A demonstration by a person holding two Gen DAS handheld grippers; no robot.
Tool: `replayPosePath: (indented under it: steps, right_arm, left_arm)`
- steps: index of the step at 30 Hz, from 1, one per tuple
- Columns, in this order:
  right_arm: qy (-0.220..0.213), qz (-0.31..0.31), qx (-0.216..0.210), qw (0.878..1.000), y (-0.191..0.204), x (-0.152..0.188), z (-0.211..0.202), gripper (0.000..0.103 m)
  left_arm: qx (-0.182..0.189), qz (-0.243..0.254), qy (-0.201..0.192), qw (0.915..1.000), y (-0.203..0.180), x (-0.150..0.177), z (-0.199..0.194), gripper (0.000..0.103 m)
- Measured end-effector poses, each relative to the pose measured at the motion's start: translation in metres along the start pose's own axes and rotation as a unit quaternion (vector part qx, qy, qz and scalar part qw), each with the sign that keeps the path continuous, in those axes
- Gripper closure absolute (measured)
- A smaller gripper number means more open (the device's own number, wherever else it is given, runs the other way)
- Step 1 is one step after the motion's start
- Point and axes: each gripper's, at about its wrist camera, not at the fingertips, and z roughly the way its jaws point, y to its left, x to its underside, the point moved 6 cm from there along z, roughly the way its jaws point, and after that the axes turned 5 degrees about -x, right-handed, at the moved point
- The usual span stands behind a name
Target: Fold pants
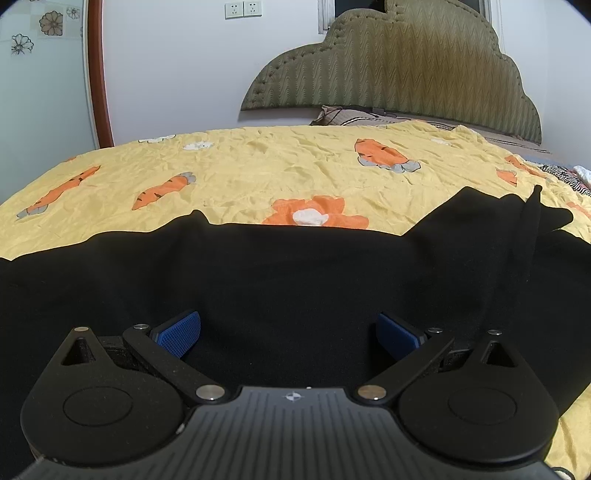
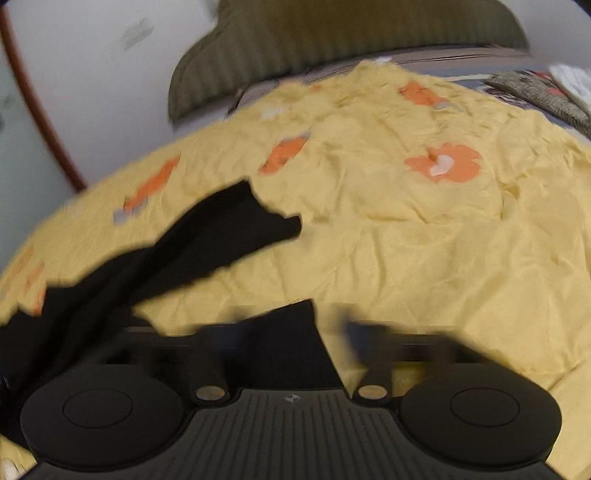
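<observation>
On the bed, your black pants (image 1: 258, 280) lie spread across the yellow bedsheet (image 1: 280, 173) with its orange carrot print, near edge of the bed, running left to right in the left wrist view. Your left gripper (image 1: 288, 334) sits low over the cloth with its jaws wide; both blue pads (image 1: 179, 332) are clear, apart, nothing pinched between them. Dark fabric fills the gap below them, but whether the pads touch it you can't tell. At the right end of the pants a thin strip of cloth stands up, with a bunched corner beside it.

Right wrist view is heavily blurred. Your right gripper (image 2: 295, 332) has its fingers drawn close, and a flap of the black pants (image 2: 288, 339) sits right at them, rising to a point between the two smeared fingers. It looks pinched there, though the blur hides the pads themselves. From that flap the cloth trails off left and up across the sheet (image 2: 406, 240) as a long dark band ending in a ragged corner.

Behind the bed: a green padded headboard (image 1: 399, 66) against a pale wall, a pillow (image 1: 351, 116) at its foot, a double wall socket (image 1: 243, 9), a brown door frame (image 1: 99, 74) at left. Striped bedding (image 2: 535, 88) shows at the far right.
</observation>
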Motion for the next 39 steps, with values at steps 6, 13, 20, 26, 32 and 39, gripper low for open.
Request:
replayPosePath:
  steps: [6, 13, 20, 26, 32, 39]
  right_arm:
    - [-0.061, -0.054, 0.084, 0.993, 0.002, -0.014, -0.026, 0.095]
    - [-0.08, -0.069, 0.202, 0.974, -0.003, -0.012, -0.02, 0.06]
    - [-0.093, 0.023, -0.068, 0.993, 0.018, 0.013, -0.084, 0.056]
    - [-0.067, 0.014, 0.196, 0.978, -0.029, 0.051, -0.078, 0.054]
    - [-0.144, 0.062, 0.081, 0.984, -0.016, 0.046, -0.11, 0.037]
    - [-0.097, 0.038, 0.207, 0.973, -0.015, 0.042, -0.074, 0.032]
  left_arm:
    - [0.0, 0.0, 0.0, 1.0, 0.0, 0.0, 0.0, 0.0]
    - [-0.003, 0.004, 0.001, 1.0, -0.001, 0.0, 0.001, 0.0]
    - [-0.003, 0.004, 0.001, 1.0, -0.001, 0.0, 0.001, 0.0]
    - [-0.003, 0.004, 0.001, 1.0, -0.001, 0.0, 0.001, 0.0]
    - [-0.004, 0.005, 0.002, 1.0, -0.001, 0.001, 0.002, 0.0]
    - [-0.006, 0.005, 0.002, 1.0, -0.001, 0.001, 0.003, 0.0]
